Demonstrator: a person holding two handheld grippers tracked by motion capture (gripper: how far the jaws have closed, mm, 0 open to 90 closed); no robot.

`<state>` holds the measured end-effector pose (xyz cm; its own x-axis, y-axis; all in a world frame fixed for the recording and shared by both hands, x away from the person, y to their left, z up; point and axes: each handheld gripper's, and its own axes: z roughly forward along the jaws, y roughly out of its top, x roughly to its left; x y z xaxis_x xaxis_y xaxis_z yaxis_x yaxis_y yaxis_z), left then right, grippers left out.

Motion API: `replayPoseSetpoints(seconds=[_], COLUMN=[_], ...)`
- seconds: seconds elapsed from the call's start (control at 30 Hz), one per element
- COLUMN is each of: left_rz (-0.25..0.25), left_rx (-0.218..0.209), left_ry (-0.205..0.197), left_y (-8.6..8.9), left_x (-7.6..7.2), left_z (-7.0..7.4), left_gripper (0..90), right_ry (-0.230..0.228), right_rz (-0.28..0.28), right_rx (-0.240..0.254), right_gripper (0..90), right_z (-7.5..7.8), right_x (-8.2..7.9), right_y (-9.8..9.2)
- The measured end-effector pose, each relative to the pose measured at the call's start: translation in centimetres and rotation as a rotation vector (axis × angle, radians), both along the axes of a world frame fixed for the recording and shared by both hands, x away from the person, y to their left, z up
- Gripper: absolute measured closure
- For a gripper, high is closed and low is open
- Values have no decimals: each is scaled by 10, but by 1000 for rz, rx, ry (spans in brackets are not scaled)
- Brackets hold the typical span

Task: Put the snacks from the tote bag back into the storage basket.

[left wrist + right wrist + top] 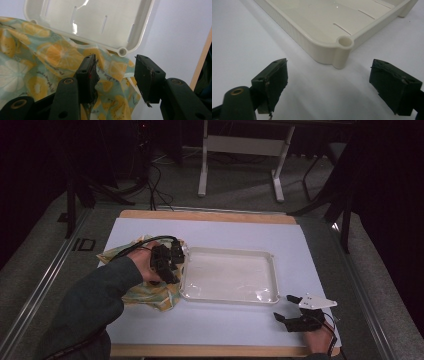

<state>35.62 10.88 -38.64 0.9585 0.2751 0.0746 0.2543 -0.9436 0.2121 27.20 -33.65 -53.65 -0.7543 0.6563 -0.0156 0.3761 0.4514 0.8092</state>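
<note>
On a pale sheet covering a wooden table (210, 215), we see a person working two hand-held grippers around a cream plastic tray (227, 275) and a lemon-print cloth (147, 292). The tray lies flat near the middle of the sheet. The cloth sits crumpled at the tray's left end, touching it, with part of the fabric tucked under the tray's rim.

The left gripper (167, 262) hovers over the cloth right at the tray's left edge, gripped by a hand in a dark green sleeve (100, 295). In the left gripper view, we look along its jaws at the cloth (50, 62) bunched beneath them and the tray's corner (122, 51) just beyond; the jaws stand partly apart, with fabric rising in the gap between them, yet the pads do not press on it.

The right gripper (285, 307) rests low on the sheet near the tray's near right corner, just apart from it. In the right gripper view, we see its jaws spread wide, holding nothing, with the tray's rounded corner (343, 48) directly ahead.
</note>
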Motion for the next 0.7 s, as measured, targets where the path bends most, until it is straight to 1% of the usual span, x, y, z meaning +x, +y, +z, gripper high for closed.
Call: replayPoseSetpoints(seconds=[0.13, 0.3, 0.47, 0.5, 0.6, 0.7], left_rz=[4, 7, 17, 23, 29, 37], left_rx=[-1, 16, 16, 19, 19, 27], left_ry=[-4, -6, -8, -8, -14, -13], left_y=[0, 0, 0, 1, 2, 3], left_x=[2, 5, 7, 9, 10, 13], left_z=[3, 8, 11, 14, 16, 17], left_gripper=[535, 538, 538, 538, 539, 539], right_ry=[0, -1, 1, 2, 2, 1], right_rz=[0, 1, 1, 1, 0, 0], right_rx=[0, 0, 1, 1, 4, 4], right_gripper=[149, 149, 148, 149, 149, 149], right_z=[0, 0, 0, 0, 0, 0], right_x=[0, 0, 0, 0, 0, 0], right_y=[0, 0, 0, 0, 0, 0])
